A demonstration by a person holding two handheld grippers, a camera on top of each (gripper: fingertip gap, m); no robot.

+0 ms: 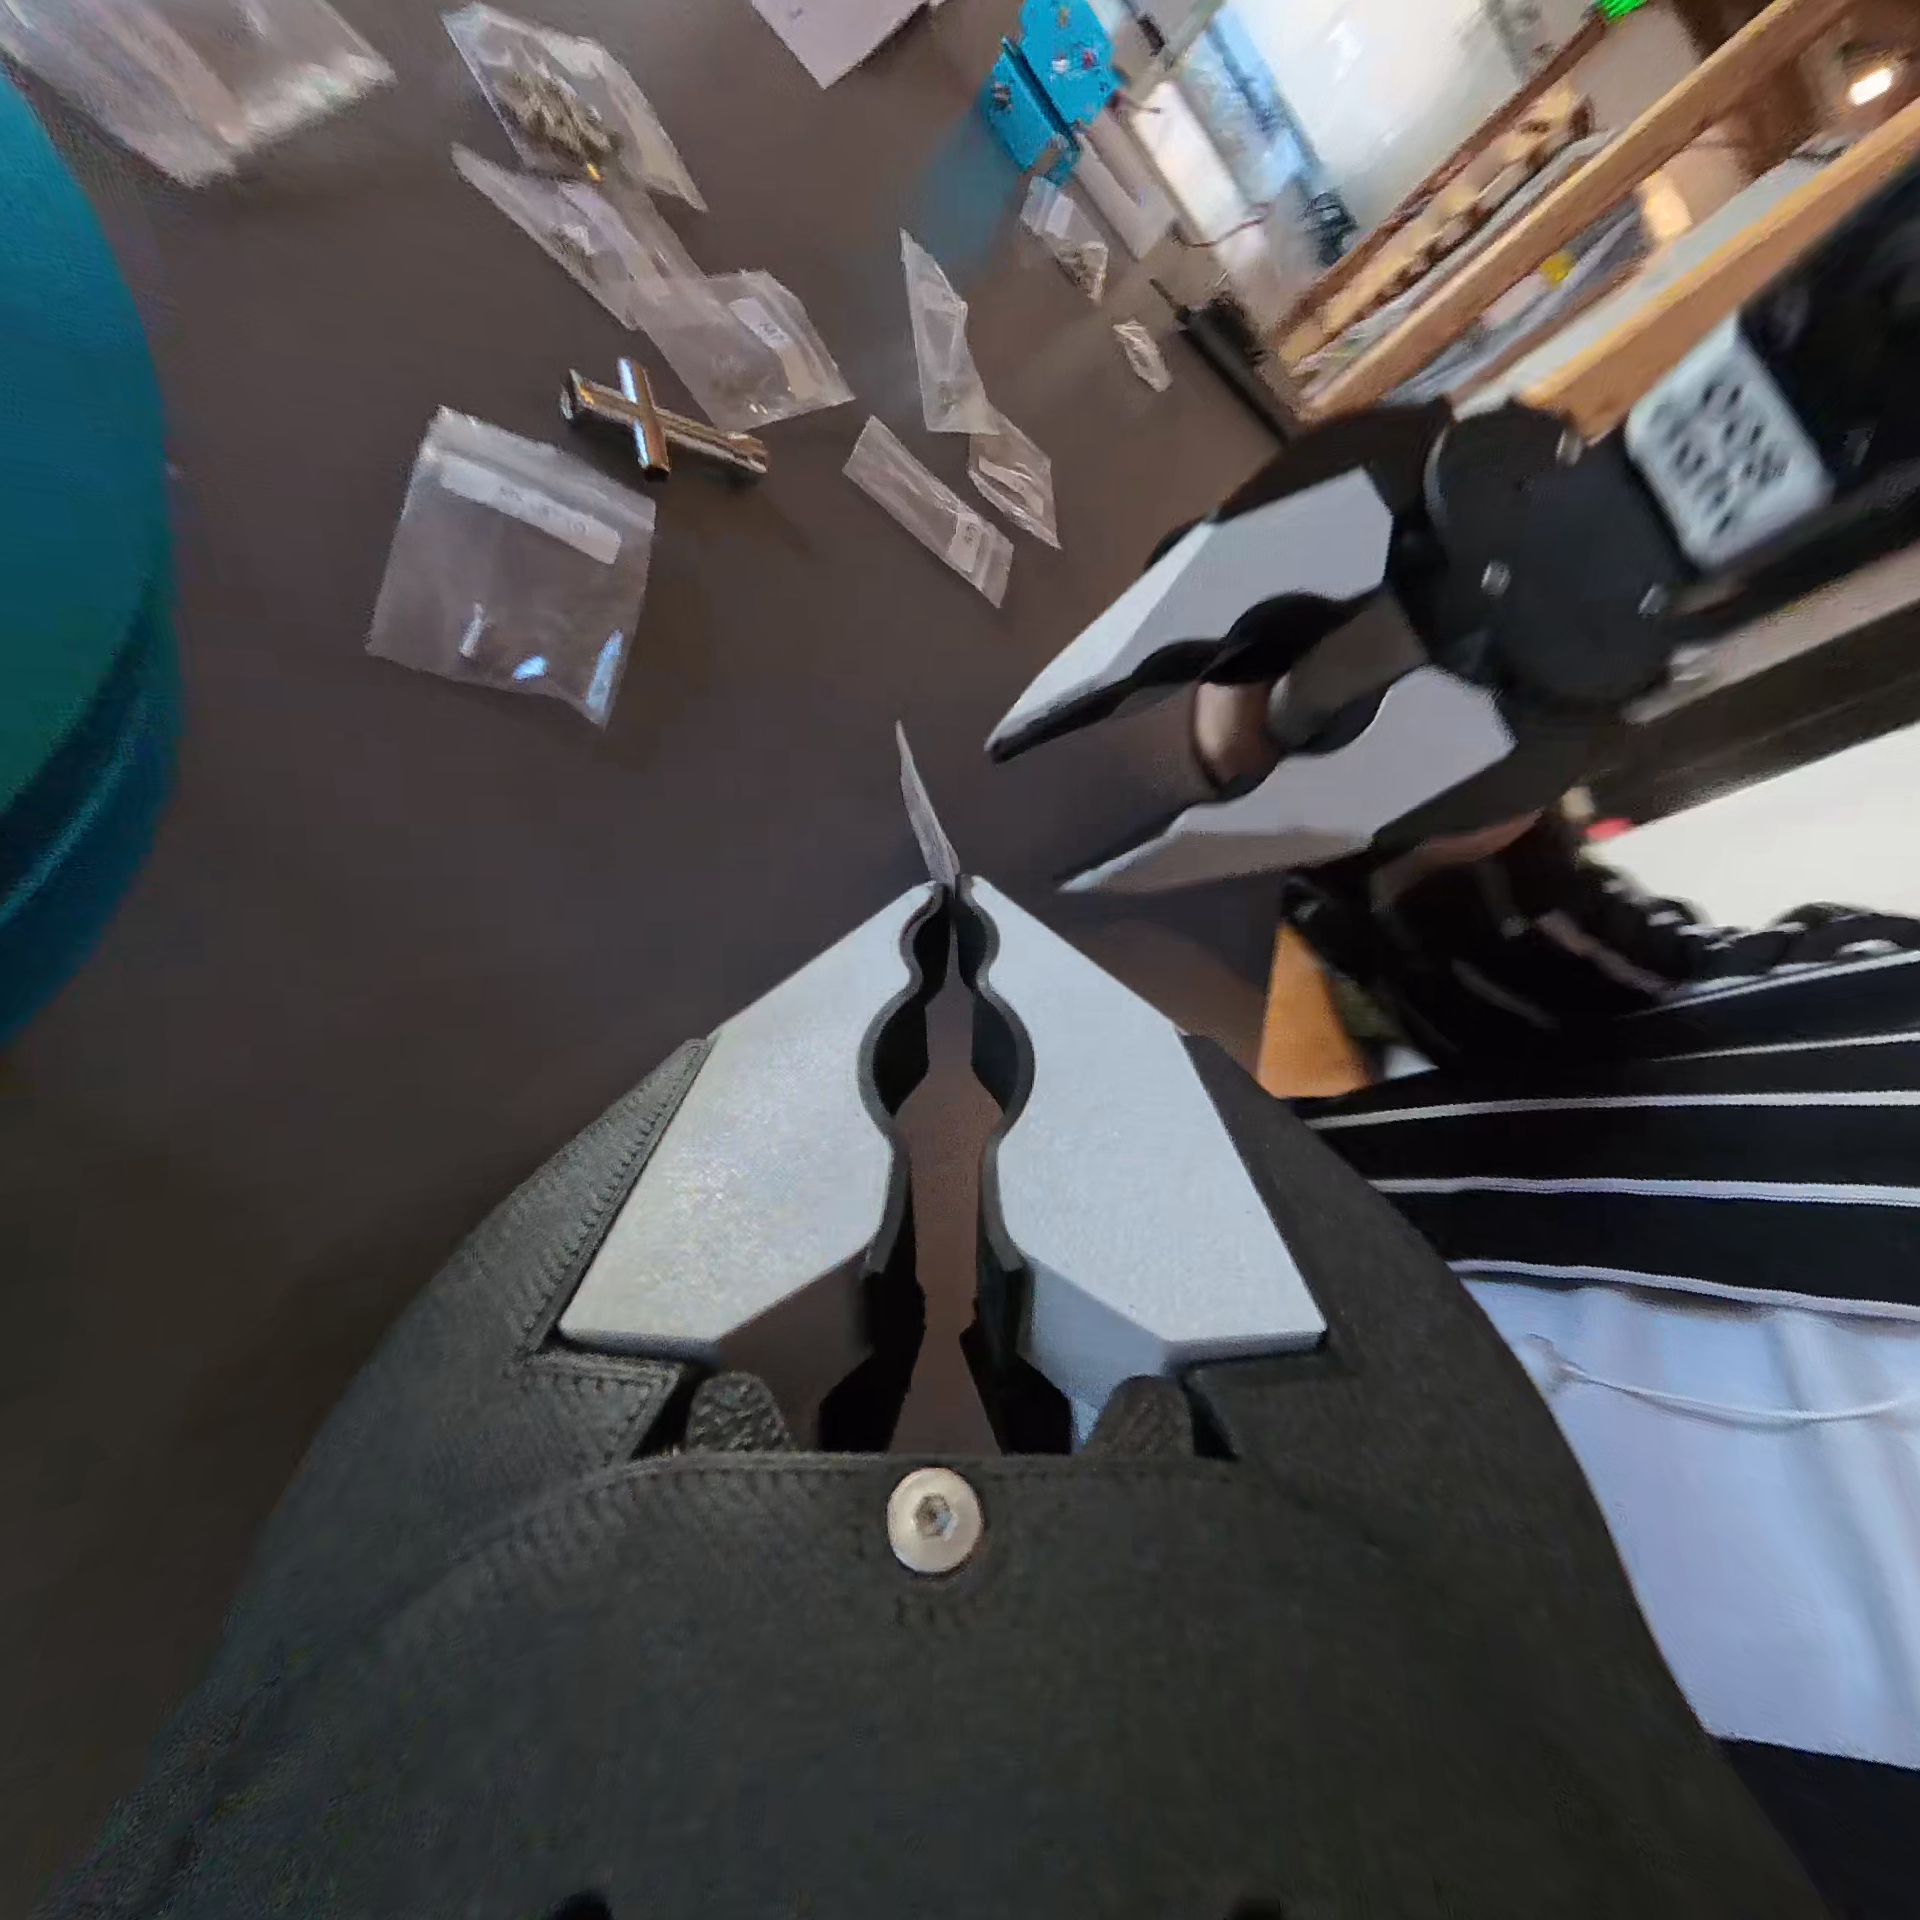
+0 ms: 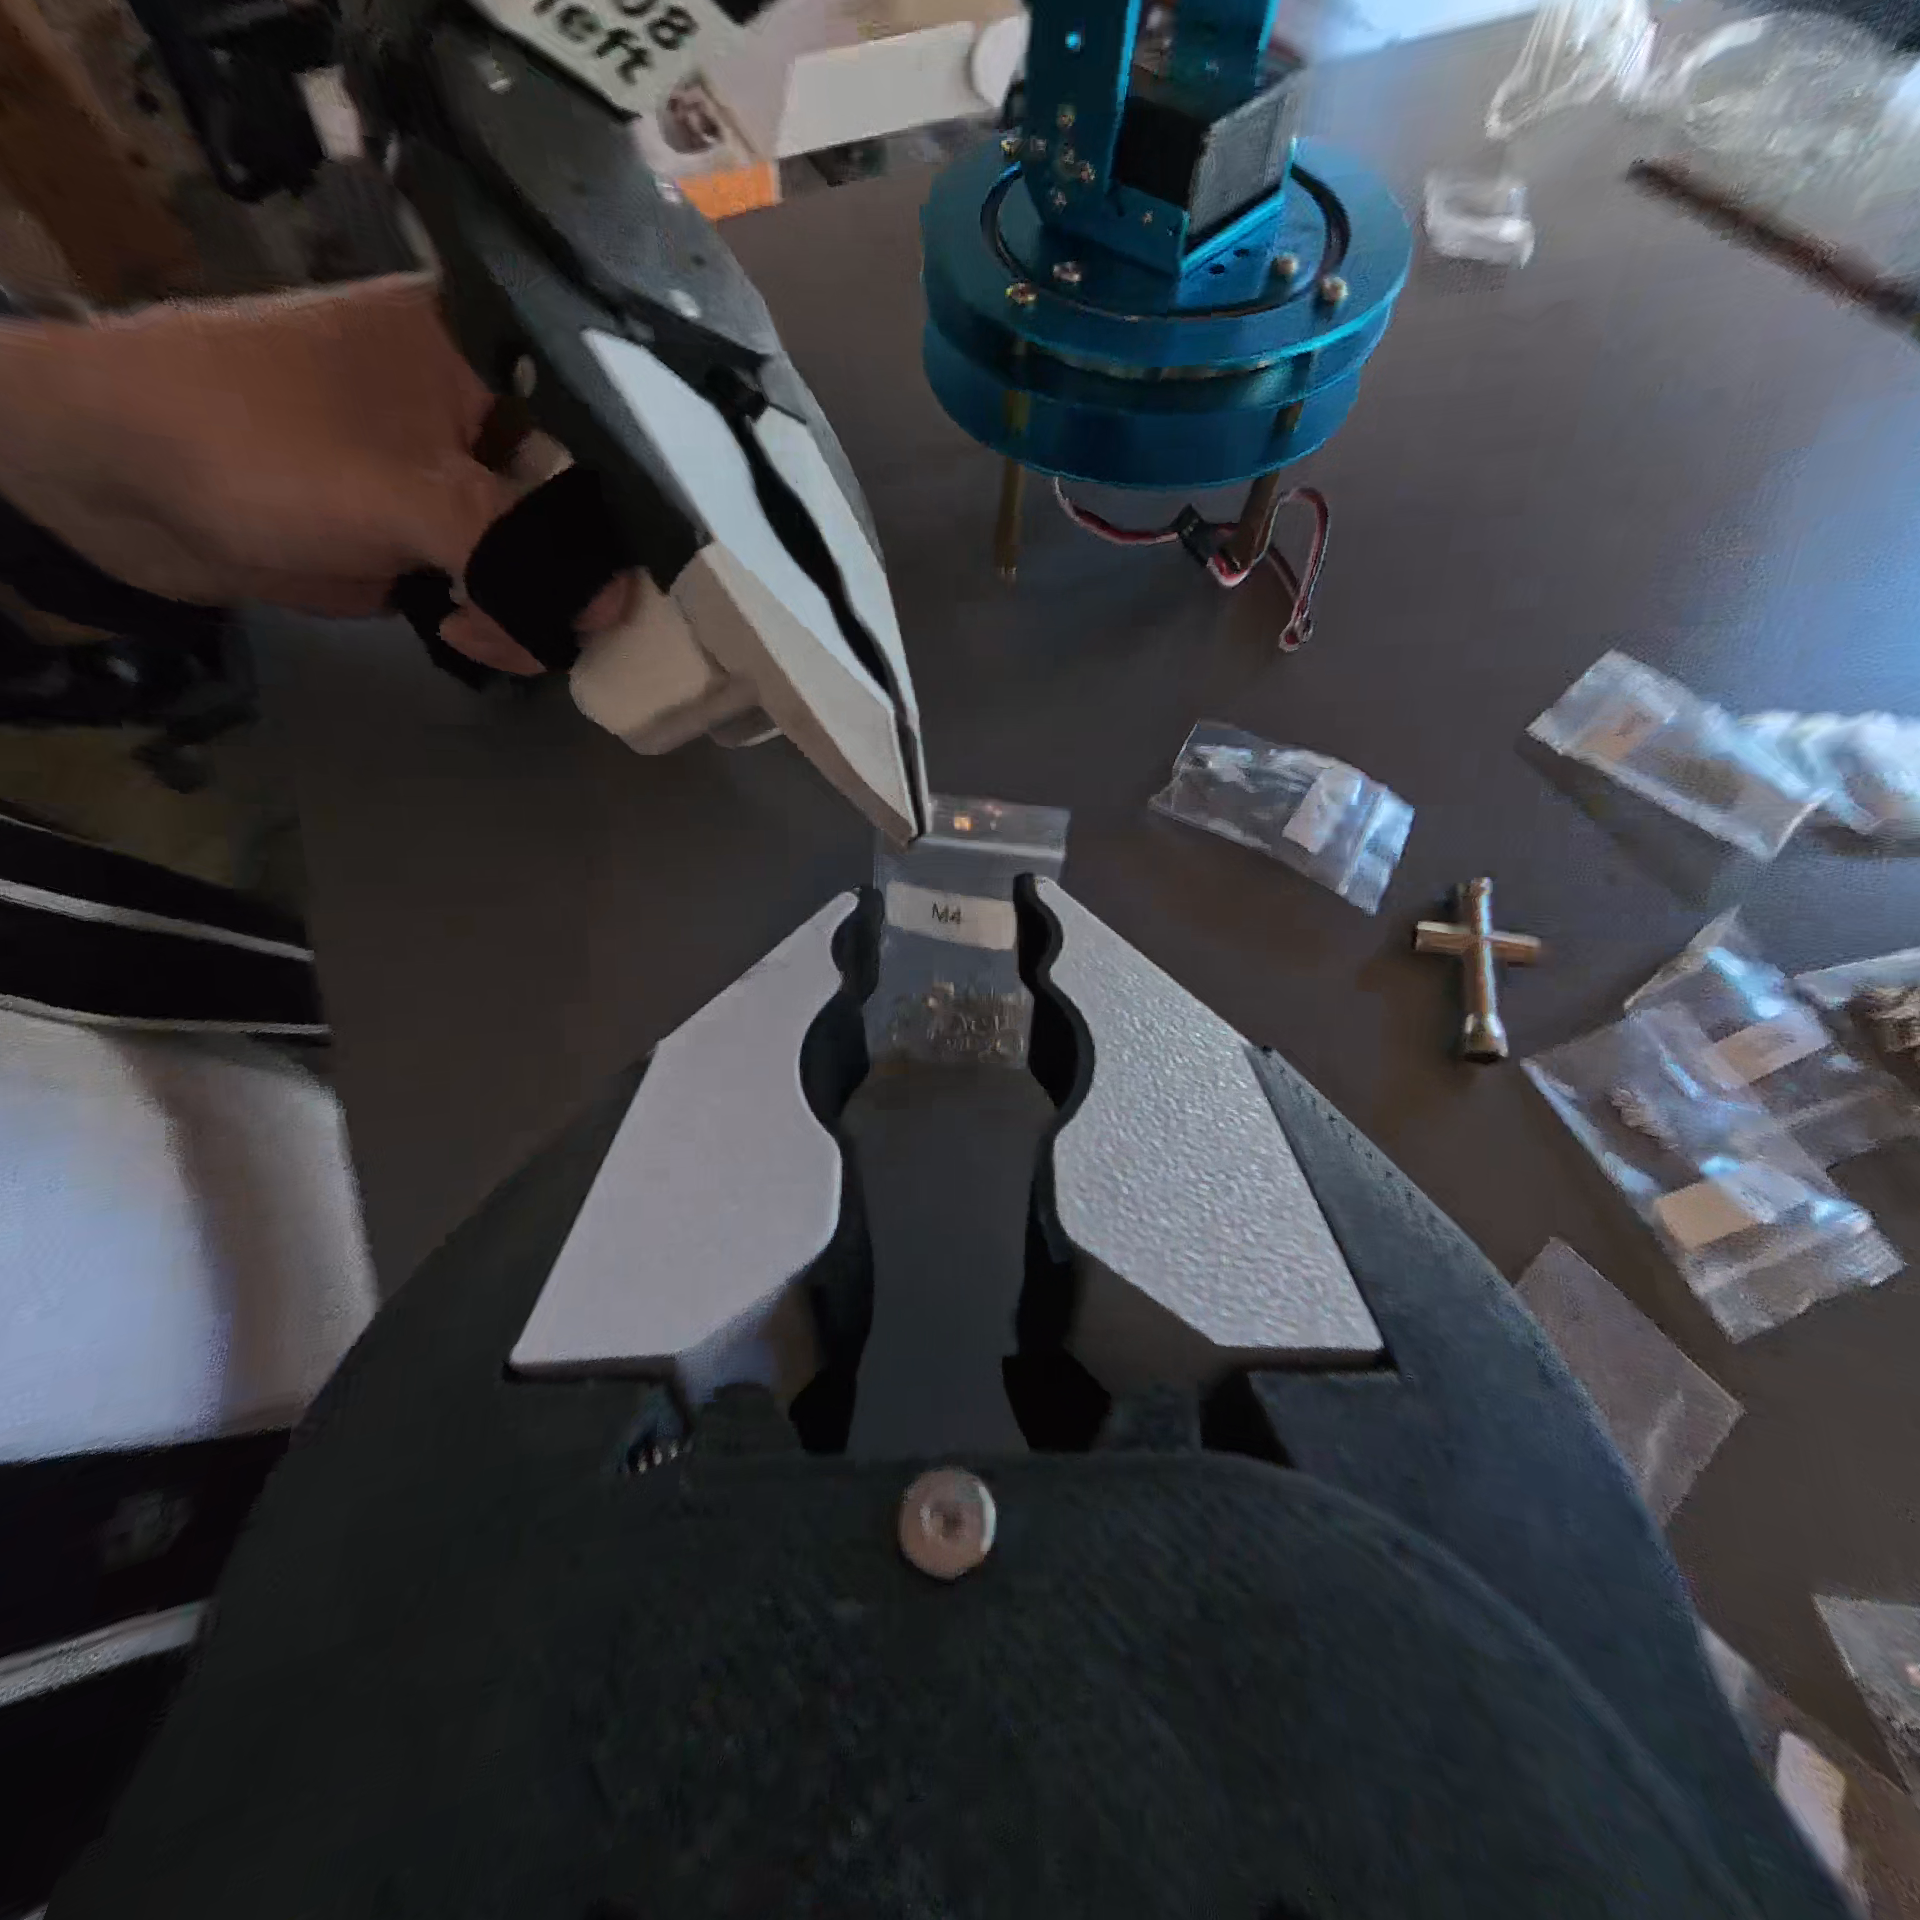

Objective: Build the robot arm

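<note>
On the dark table (image 2: 1558, 499) a blue round-based assembly (image 2: 1164, 343) stands at twelve o'clock. About six clear bags (image 2: 1283, 805) and one cross-shaped metal wrench (image 2: 1477, 961) lie from one to four o'clock. The right gripper (image 2: 940, 899), fingers spread, frames a small clear bag (image 2: 961, 966) hanging long axis vertical, pinched at its top corner by the left gripper (image 1: 953, 883), tips pressed together.
</note>
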